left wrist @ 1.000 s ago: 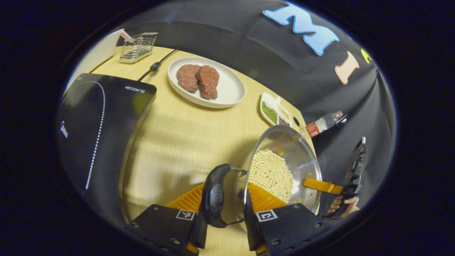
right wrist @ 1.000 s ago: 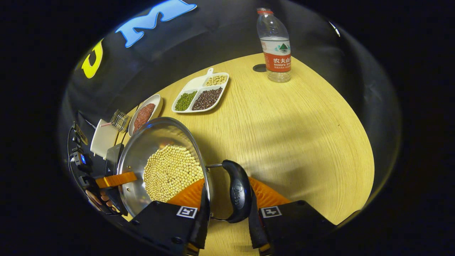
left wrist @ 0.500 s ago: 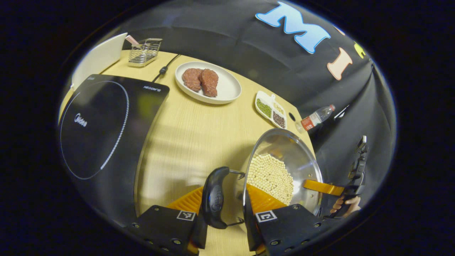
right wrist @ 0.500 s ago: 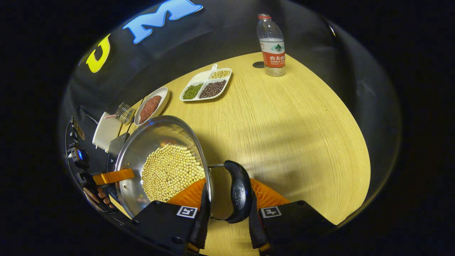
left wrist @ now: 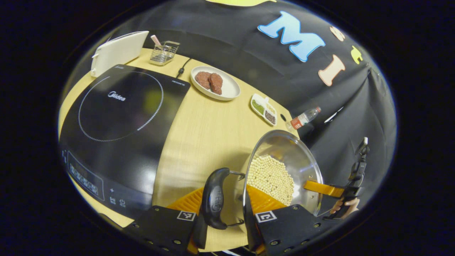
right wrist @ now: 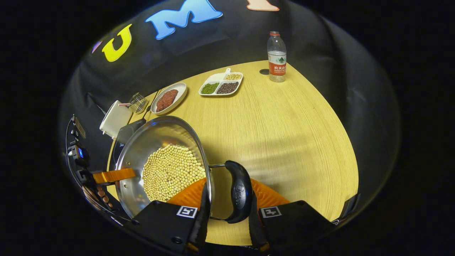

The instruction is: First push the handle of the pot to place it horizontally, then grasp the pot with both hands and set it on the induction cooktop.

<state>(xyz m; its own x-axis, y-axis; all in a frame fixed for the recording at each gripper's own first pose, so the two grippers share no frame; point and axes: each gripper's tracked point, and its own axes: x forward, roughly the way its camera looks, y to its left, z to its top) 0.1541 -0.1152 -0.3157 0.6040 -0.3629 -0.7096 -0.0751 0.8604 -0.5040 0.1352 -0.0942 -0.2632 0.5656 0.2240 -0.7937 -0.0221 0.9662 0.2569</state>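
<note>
A steel pot with pale beans inside hangs in the air above the wooden table. My left gripper is shut on its black side handle. In the right gripper view, the pot sits left of centre and my right gripper is shut on the opposite black handle. Each view also shows the other gripper across the pot, with a finger at the far rim. The black induction cooktop lies to the left on the table, below the pot.
A plate of meat, a divided dish of beans and a water bottle stand along the table's back. A white board, a wire rack and a power cord lie behind the cooktop.
Both grippers have risen with the pot held between them. The table has dropped away and the whole cooktop has come into the left gripper view.
</note>
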